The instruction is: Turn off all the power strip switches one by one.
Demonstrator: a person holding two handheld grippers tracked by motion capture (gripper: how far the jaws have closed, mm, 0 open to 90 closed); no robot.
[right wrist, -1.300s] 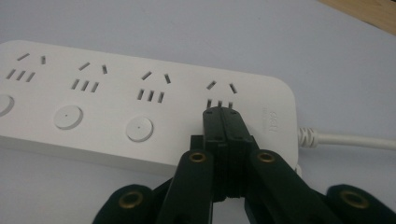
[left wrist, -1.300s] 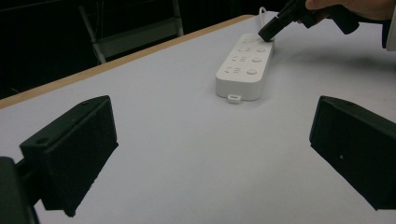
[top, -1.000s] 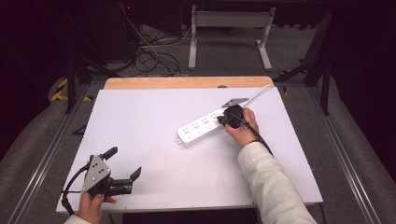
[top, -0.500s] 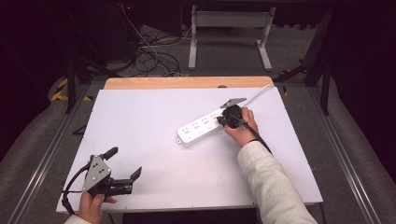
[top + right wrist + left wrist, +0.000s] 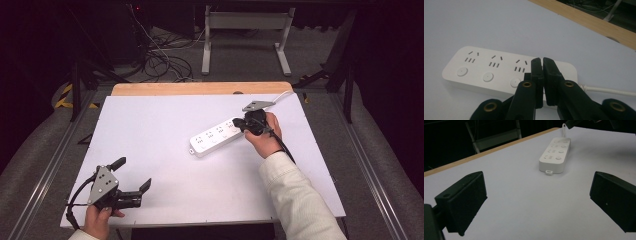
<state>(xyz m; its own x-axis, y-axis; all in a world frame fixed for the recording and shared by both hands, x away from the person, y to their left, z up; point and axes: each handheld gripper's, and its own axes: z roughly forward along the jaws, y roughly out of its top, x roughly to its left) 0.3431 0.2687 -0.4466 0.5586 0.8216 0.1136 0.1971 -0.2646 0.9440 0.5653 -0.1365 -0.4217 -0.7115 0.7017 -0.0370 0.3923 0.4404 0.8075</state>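
White table — power strip under the closed right tool.

Overhead table; gripper views, perhaps nearer.

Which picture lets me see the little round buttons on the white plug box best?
The right gripper view: the power strip is close, its buttons and slots sharp. The left gripper view shows it farther off, buttons small. The high view shows its whole length, buttons tiny.

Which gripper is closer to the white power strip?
Right. The right gripper is at the power strip's cord end; the left gripper sits far off near the table's front corner.
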